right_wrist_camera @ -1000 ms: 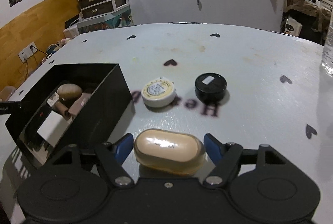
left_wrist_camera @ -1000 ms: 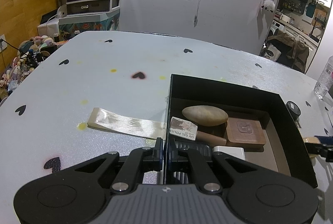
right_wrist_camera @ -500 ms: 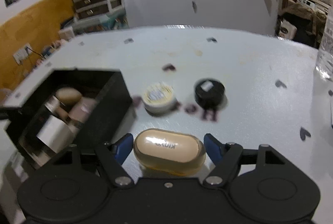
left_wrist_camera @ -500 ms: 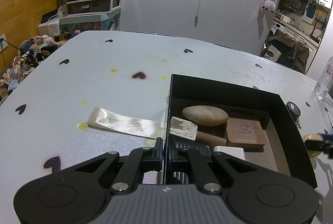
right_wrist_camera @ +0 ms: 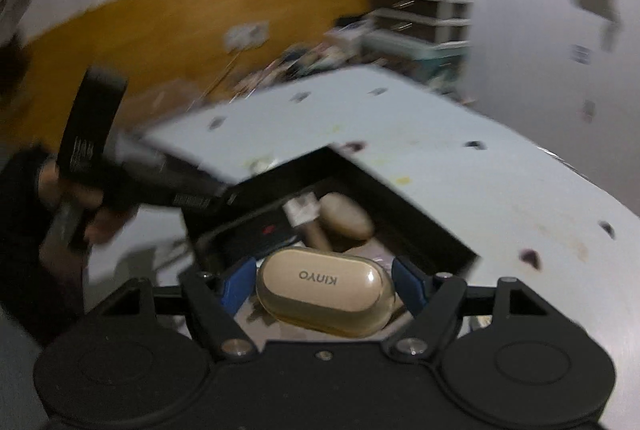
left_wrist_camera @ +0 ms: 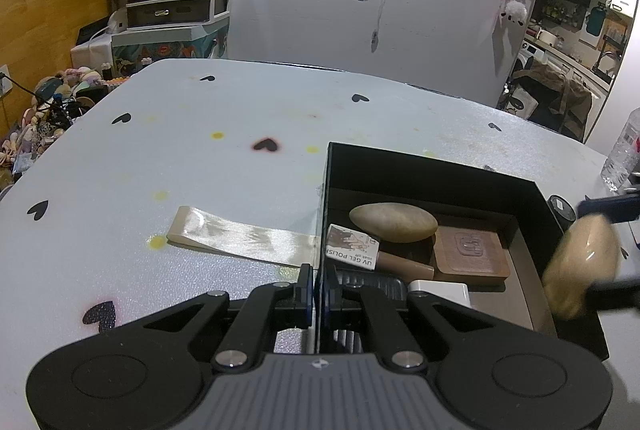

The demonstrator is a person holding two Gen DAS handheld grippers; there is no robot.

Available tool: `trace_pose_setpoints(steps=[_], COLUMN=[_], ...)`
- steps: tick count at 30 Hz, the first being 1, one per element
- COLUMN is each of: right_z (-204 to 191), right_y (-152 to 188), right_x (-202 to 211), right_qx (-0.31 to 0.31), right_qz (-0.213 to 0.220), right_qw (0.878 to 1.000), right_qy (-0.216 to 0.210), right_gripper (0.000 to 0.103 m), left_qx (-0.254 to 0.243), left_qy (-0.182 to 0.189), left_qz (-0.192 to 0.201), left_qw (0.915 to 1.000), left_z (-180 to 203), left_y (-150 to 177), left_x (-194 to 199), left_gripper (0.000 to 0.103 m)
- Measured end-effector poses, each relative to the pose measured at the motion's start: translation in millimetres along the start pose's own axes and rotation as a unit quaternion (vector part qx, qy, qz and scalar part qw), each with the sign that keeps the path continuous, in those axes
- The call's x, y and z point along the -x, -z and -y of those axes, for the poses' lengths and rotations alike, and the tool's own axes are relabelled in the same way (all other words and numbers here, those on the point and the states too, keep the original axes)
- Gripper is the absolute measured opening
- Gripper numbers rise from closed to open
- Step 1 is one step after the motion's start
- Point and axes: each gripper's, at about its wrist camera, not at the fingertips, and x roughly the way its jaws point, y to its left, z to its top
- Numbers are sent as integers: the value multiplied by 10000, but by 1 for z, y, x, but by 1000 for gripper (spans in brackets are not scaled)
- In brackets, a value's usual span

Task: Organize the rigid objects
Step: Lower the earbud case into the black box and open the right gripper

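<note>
- Now the right tool (right_wrist_camera: pixel 324 286) pinches the case (right_wrist_camera: pixel 326 294) above the box (left_wrist_camera: pixel 440 170); released tilted, it may strike the stone (left_wrist_camera: pixel 394 222).
- Left tool (left_wrist_camera: pixel 316 286), pressed together on the box wall, could slip.

Black box (left_wrist_camera: pixel 436 170): left half filled by stone (left_wrist_camera: pixel 393 222), bottle (left_wrist_camera: pixel 376 257), wooden block (left_wrist_camera: pixel 472 256); bare floor (left_wrist_camera: pixel 508 300) left at right.

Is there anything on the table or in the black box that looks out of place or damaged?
Nothing looks damaged or spilled. Only a shiny ribbon strip lies loose on the table, beside the black box.
</note>
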Motion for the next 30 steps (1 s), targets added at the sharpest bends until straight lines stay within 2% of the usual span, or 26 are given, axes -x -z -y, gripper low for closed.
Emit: trace_pose_setpoints(steps=[6, 9, 13, 19, 30], right_z=[3, 5, 5, 10, 6], right_y=[-9, -12, -13, -15, -19], right_x=[-41, -55, -61, -58, -22], right_qx=[661, 759, 812, 611, 582], right_qz=[-763, -997, -1139, -1073, -733], right_qw=[9927, 9876, 9844, 9854, 9935], right_qy=[-667, -948, -1070, -1170, -655], right_gripper=[75, 75, 76, 76, 78], left_qx=[13, 13, 8, 9, 12], left_qy=[21, 36, 42, 37, 38], left_qz=[-4, -9, -14, -13, -13], left_qw=[10000, 10000, 10000, 10000, 10000], left_z=[1, 1, 1, 0, 1], left_y=[-1, -1, -2, -2, -2], left_x=[0, 0, -1, -1, -1], left_gripper=[4, 4, 4, 4, 4])
